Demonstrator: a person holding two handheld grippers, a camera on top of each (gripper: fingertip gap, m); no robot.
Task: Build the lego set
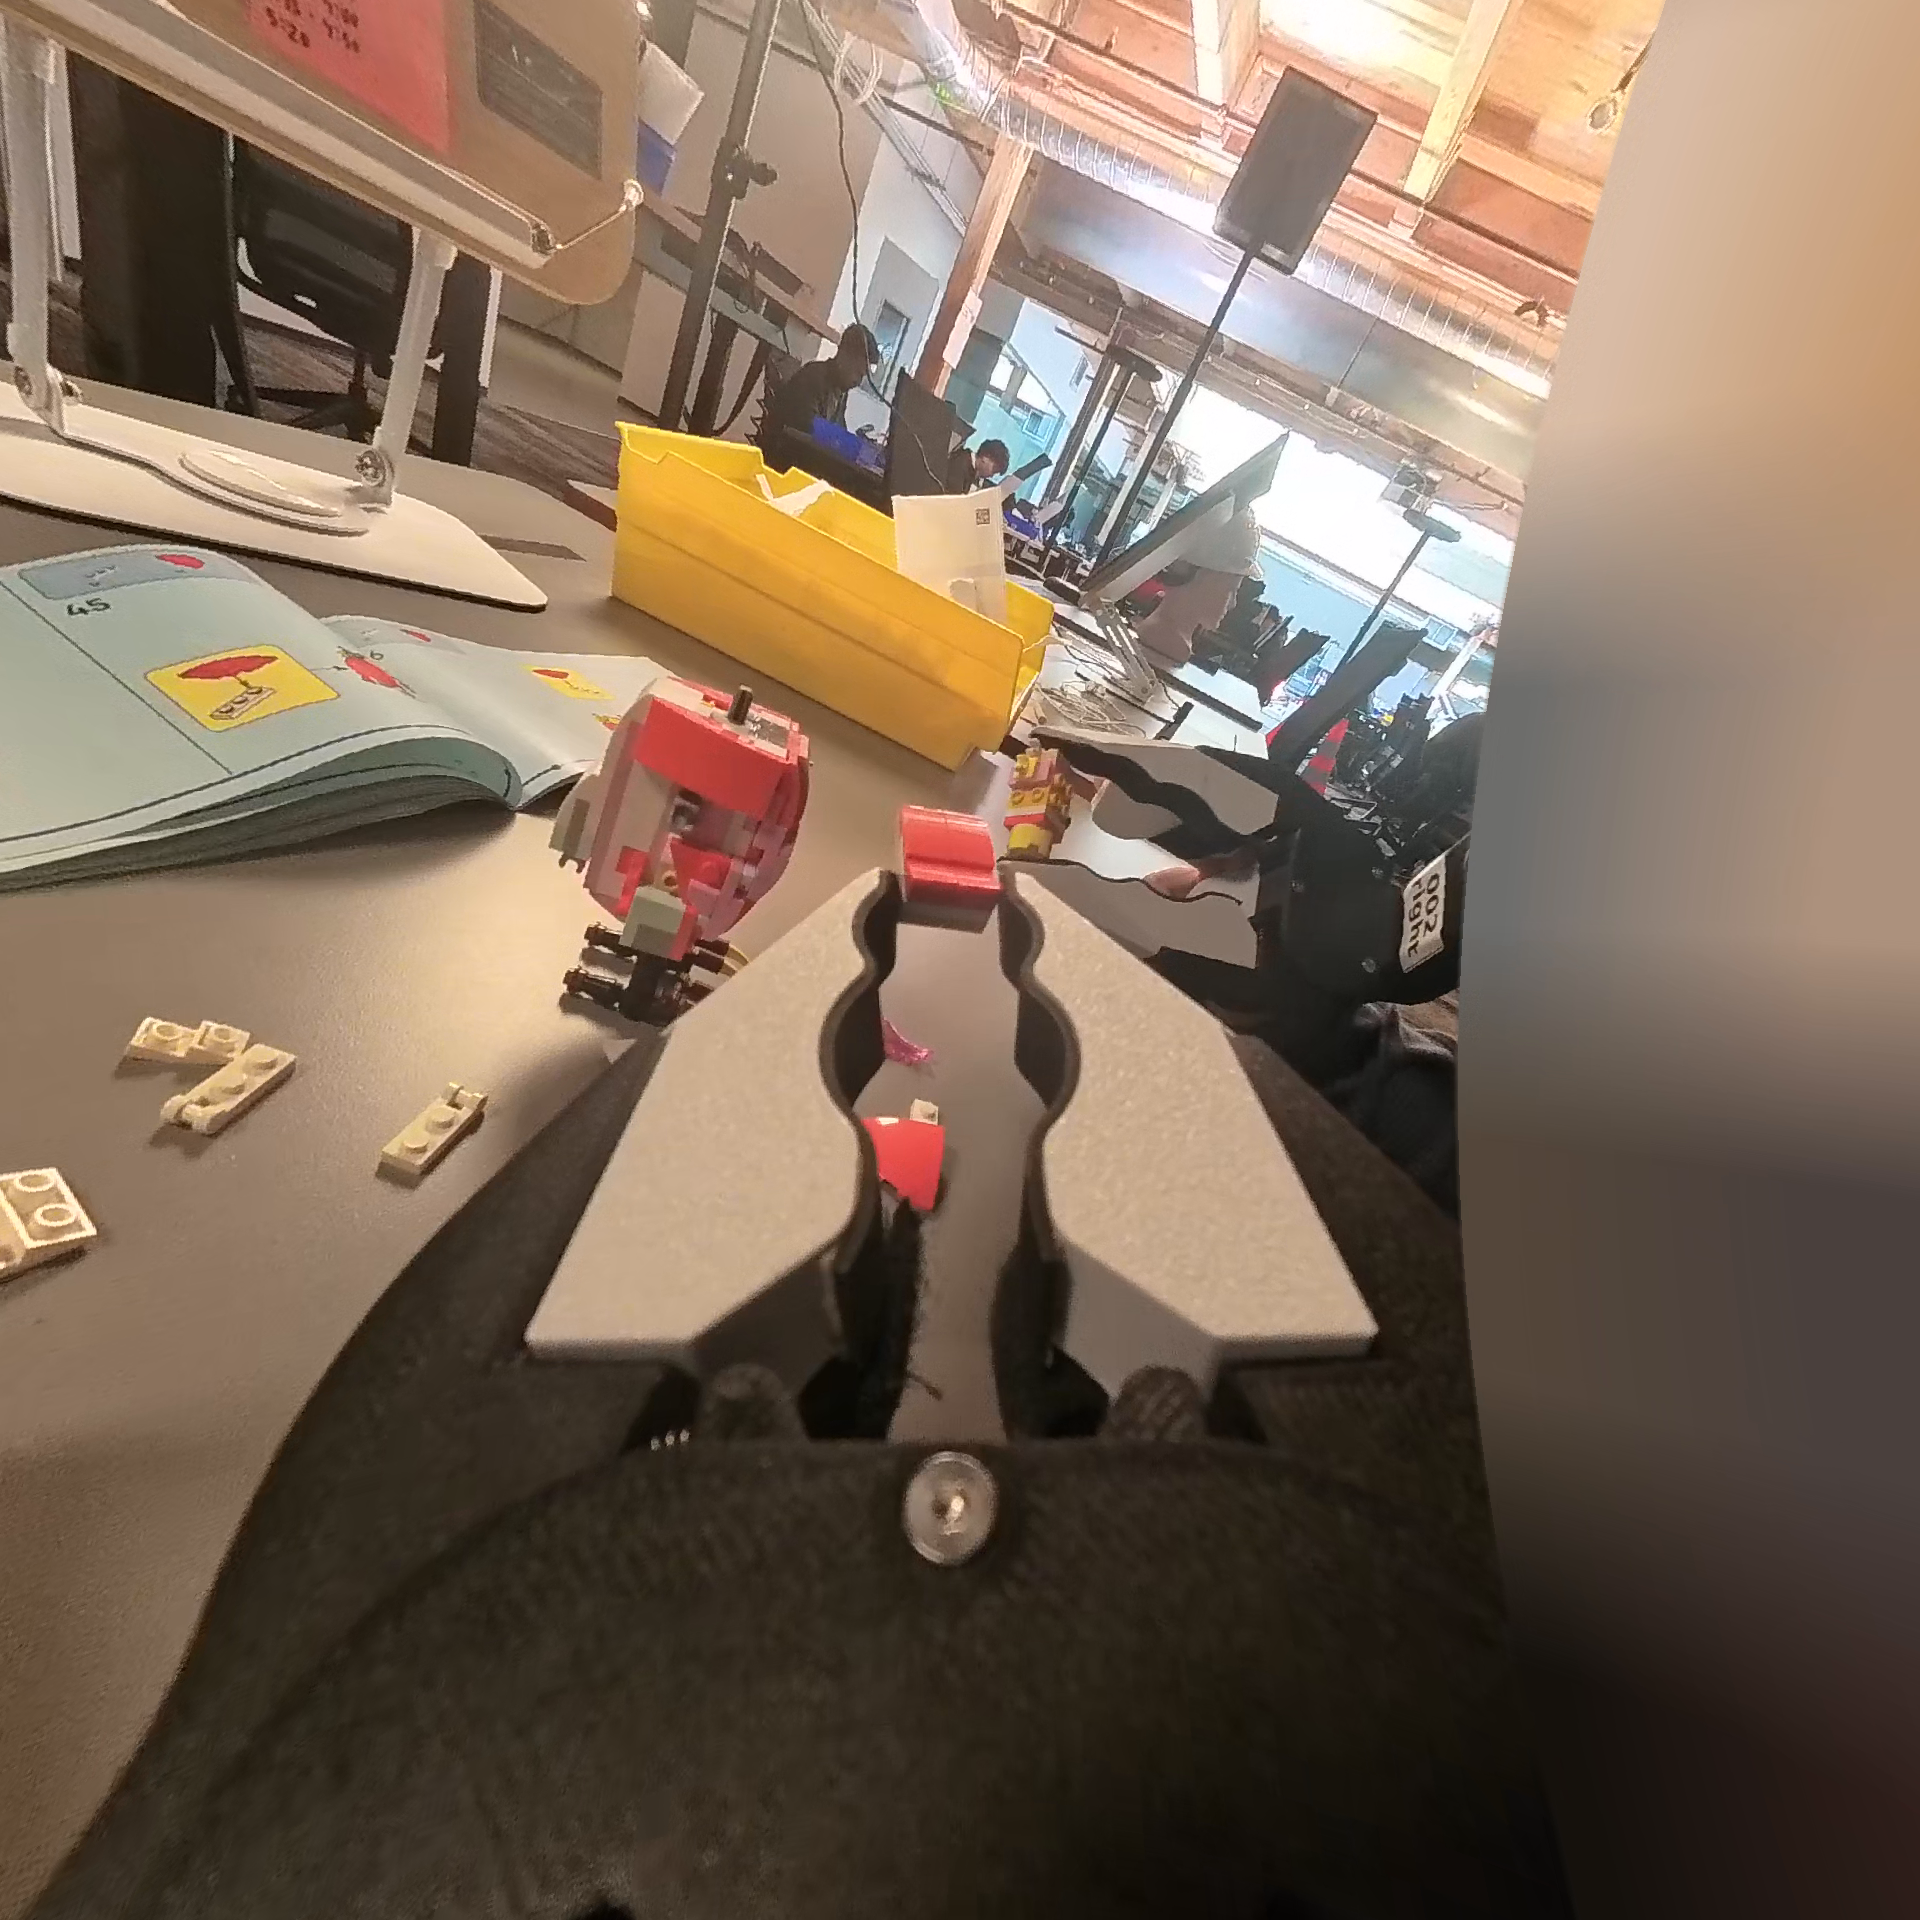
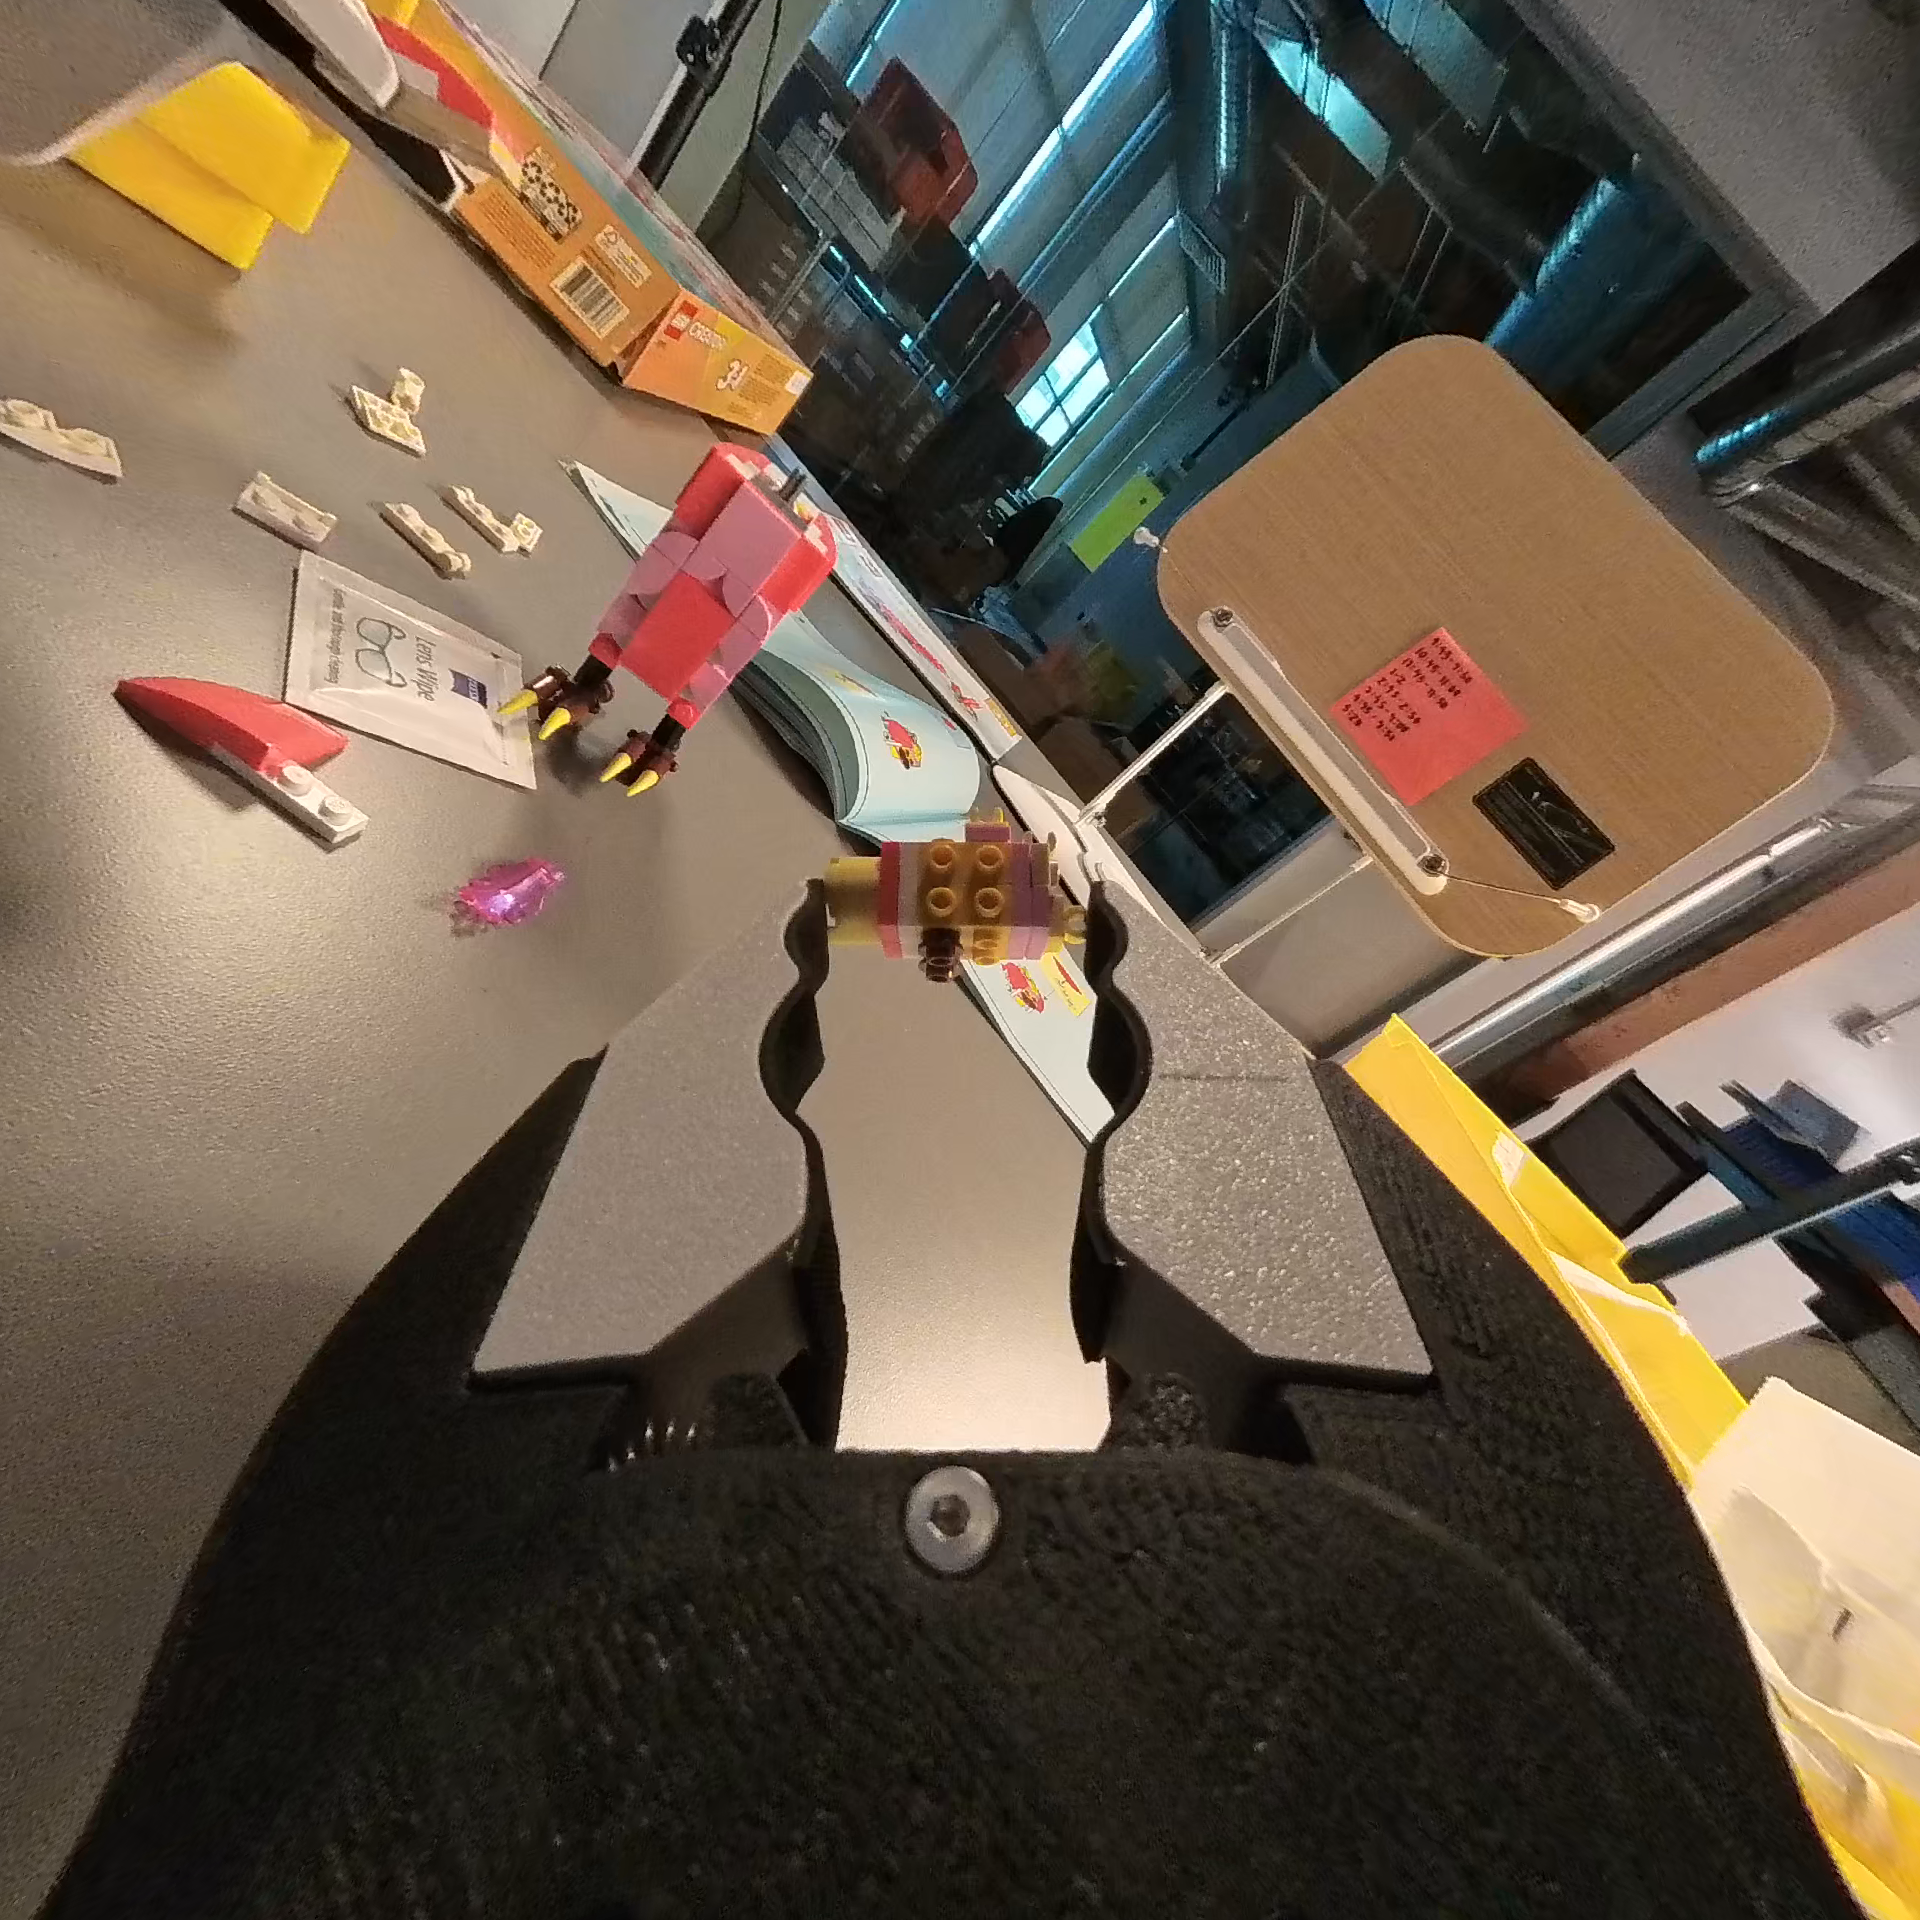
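Left gripper (image 1: 948, 883) sits closest to its camera, its grey fingertips clamped on a small red brick piece (image 1: 943, 844) with a grey underside, both pads pressing its sides. That piece looks light, rigid and smooth, so a squeeze across its flat sides seems the surest hold; the curved top would likely slip.

Right gripper (image 2: 951, 914) is spread wider and pinches a small yellow-and-pink brick assembly (image 2: 951, 894) end to end, above the worktop (image 2: 260, 1039). Being several snapped parts, it could probably come apart under a hard squeeze.

Beyond the tips stands a red-and-pink brick figure (image 2: 717, 592) on clawed feet, beside an open instruction booklet (image 1: 208, 717). On the worktop lie a pink translucent piece (image 2: 509, 888), a red curved piece (image 2: 234, 727), a white sachet (image 2: 405, 665) and several cream plates (image 1: 213, 1070). Farther off are a yellow bin (image 1: 810, 592) and an orange box (image 2: 623, 281).
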